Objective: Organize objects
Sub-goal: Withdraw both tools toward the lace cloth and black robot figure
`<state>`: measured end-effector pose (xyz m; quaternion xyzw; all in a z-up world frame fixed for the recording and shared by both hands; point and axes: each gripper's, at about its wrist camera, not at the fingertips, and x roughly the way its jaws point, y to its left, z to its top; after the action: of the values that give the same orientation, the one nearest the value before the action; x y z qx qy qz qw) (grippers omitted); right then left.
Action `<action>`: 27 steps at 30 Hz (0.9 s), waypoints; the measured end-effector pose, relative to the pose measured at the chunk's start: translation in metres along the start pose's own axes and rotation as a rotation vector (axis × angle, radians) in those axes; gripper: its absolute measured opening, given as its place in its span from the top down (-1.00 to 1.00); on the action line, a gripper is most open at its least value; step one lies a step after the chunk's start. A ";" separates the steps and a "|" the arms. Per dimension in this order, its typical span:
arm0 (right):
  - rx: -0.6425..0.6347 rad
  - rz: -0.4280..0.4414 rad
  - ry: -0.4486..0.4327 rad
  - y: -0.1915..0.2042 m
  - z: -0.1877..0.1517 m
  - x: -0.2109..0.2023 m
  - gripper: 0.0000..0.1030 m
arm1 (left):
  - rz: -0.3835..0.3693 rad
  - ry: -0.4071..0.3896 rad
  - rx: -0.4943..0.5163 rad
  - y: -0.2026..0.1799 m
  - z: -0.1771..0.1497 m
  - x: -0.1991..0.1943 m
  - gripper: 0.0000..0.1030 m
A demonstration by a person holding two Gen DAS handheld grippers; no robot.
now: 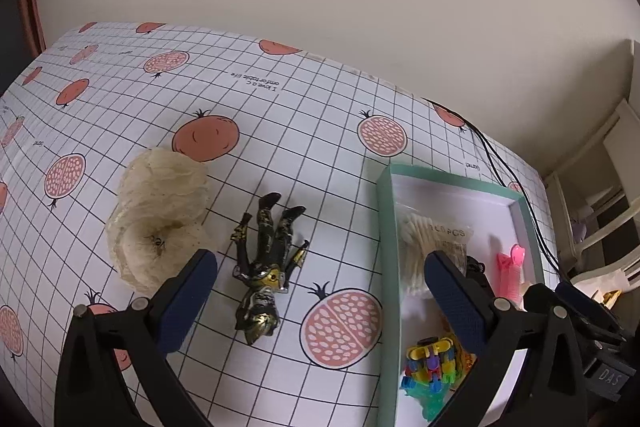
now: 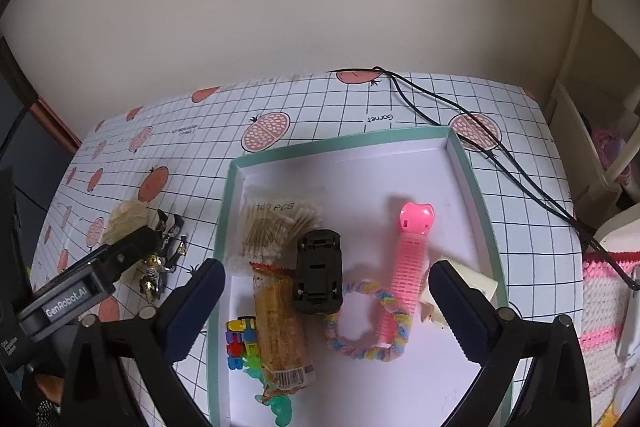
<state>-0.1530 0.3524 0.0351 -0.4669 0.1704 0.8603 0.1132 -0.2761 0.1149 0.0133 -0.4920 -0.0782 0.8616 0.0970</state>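
left gripper (image 1: 320, 287): jaws spread wide, holding nothing, hovering over the bench, lower middle of left view
right gripper (image 2: 326, 301): jaws wide apart, empty, above the tray, lower middle of right view
tray (image 2: 476, 183): teal-rimmed, white inside, centre of right view, right side of left view
in tray: cotton swab bag (image 2: 280, 227) upper left; black toy car (image 2: 319, 271) just below it; snack bar (image 2: 280, 331) lower left; colourful block toy (image 2: 240, 343) beside the bar; pink comb (image 2: 406, 267) centre right, lying across pastel twisted loop (image 2: 360, 323)
figurine (image 1: 266, 267): dark with gold, flat on bench left of tray, between left jaws
loofah (image 1: 158, 219): cream, just left of figurine
bench (image 1: 300, 115): grid cloth with pomegranate print
cable (image 2: 460, 131): black, upper right past the tray
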 end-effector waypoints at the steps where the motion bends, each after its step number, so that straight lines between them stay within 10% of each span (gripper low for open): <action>1: -0.001 0.000 0.000 0.000 0.000 0.000 -1.00 | -0.003 0.003 -0.004 0.001 0.001 0.000 -1.00; 17: -0.038 0.017 -0.019 0.018 0.004 -0.010 -1.00 | -0.012 0.009 -0.036 0.030 0.015 -0.014 -1.00; 27: -0.062 0.077 -0.079 0.075 0.012 -0.022 -1.00 | 0.011 -0.081 -0.157 0.114 0.040 -0.055 -1.00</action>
<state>-0.1771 0.2873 0.0741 -0.4291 0.1569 0.8866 0.0723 -0.2932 -0.0103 0.0531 -0.4635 -0.1465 0.8725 0.0502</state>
